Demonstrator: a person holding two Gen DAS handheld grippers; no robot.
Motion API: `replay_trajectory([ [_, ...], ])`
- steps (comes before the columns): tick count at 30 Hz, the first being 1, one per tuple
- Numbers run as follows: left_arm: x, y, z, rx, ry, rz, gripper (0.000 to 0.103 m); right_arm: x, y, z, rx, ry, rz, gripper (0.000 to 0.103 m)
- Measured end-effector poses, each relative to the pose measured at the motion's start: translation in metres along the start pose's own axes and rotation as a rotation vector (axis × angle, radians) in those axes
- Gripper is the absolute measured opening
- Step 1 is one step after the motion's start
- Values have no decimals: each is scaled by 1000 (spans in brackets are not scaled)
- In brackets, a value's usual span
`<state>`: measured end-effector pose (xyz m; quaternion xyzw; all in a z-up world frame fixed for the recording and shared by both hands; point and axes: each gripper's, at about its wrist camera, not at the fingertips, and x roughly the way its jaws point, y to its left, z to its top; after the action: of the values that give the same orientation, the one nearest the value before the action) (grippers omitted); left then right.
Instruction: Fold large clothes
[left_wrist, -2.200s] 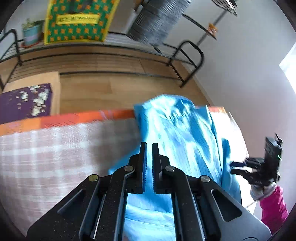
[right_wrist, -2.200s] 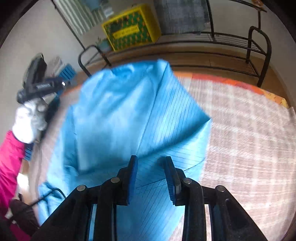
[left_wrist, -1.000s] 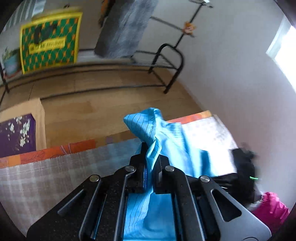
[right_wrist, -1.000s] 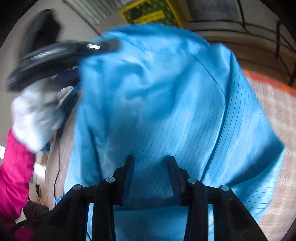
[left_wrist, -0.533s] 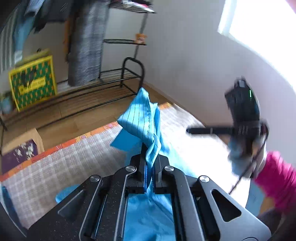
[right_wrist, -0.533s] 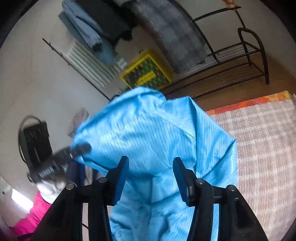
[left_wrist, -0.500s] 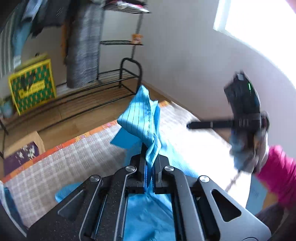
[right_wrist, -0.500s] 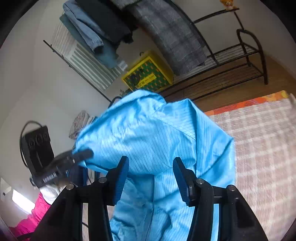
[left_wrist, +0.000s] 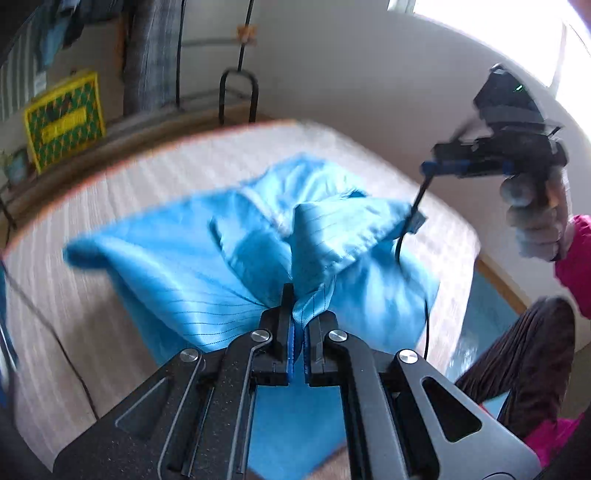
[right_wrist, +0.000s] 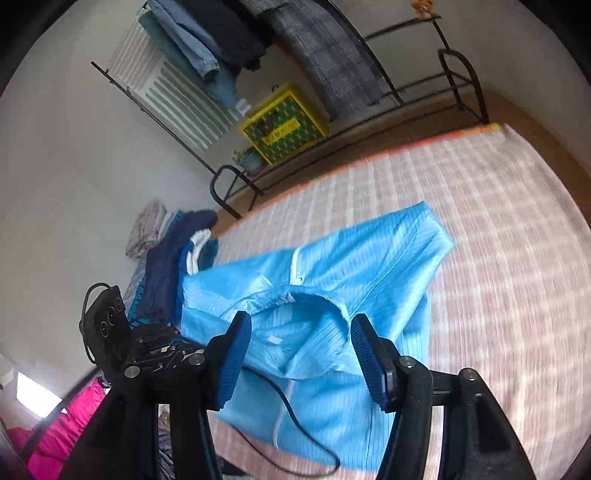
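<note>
The left claw (left_wrist: 297, 314) is pressed together on a bunched edge of the blue garment (left_wrist: 236, 258), the cloth pinched between its 2 pads and rising in a peak just beyond them. The rest of the garment lies spread across the checked bed cover (left_wrist: 122, 177), crumpled in the middle, one corner reaching to the left.

In the right wrist view the right claw (right_wrist: 301, 354) is spreading, its blue pads (right_wrist: 371, 360) apart above the garment's collar area (right_wrist: 314, 306); nothing is between them. The garment (right_wrist: 369, 266) lies flat on the bed (right_wrist: 480, 206) below. A pile of dark and patterned clothes (right_wrist: 173, 240) sits at the bed's far left edge. A yellow-green crate (right_wrist: 284, 127) stands on the floor by the clothes rack (right_wrist: 458, 74).
</note>
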<state>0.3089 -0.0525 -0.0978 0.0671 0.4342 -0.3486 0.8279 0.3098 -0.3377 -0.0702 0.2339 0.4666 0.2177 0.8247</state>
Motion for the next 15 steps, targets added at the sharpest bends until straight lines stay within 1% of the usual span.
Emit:
replay_trajectory([
  [4,7,-4,-33,-34,64,15,1,-1,-7,-30,32,13,-7,60],
  [7,-11,-8,-48,-88,56,26,1,-17,-2,-41,25,-15,-13,59],
  [9,-32,-8,-54,-134,29,20,1,-35,8,-45,3,-47,-21,59],
  [11,-56,-6,-55,-177,-9,16,1,-57,24,-50,-39,-87,-48,59],
  [15,-120,-19,-53,-216,-94,26,1,-110,62,-57,-137,-172,-84,59],
])
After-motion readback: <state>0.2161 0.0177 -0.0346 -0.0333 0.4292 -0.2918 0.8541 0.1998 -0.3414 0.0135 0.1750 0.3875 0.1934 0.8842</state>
